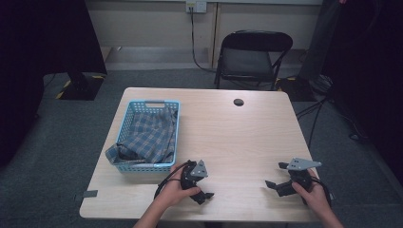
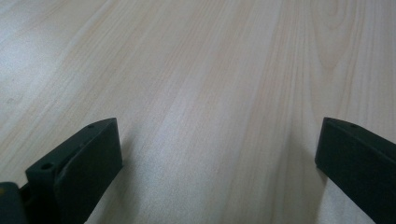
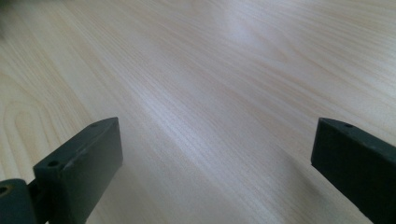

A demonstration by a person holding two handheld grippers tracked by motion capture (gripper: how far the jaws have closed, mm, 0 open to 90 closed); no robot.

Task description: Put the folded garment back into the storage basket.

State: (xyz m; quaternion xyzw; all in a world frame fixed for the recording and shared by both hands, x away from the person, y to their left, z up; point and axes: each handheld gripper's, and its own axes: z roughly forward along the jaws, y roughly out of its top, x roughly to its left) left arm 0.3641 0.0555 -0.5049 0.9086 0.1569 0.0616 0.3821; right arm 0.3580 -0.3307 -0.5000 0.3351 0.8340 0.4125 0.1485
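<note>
Both grippers rest low on the pale wood worktop [image 1: 237,137] near the bottom of the frame. The left gripper [image 1: 202,183] sits at lower centre-left, just beside the near end of a light blue plastic basket [image 1: 124,124]; its fingers [image 2: 88,158] are released, spread wide over bare wood. The right gripper [image 1: 277,175] lies at lower right, well apart from the basket, its fingers [image 3: 86,161] likewise released with nothing between them. A blue-grey plaid cloth [image 1: 152,135] fills the basket at centre-left, one corner spilling over the near left rim.
</note>
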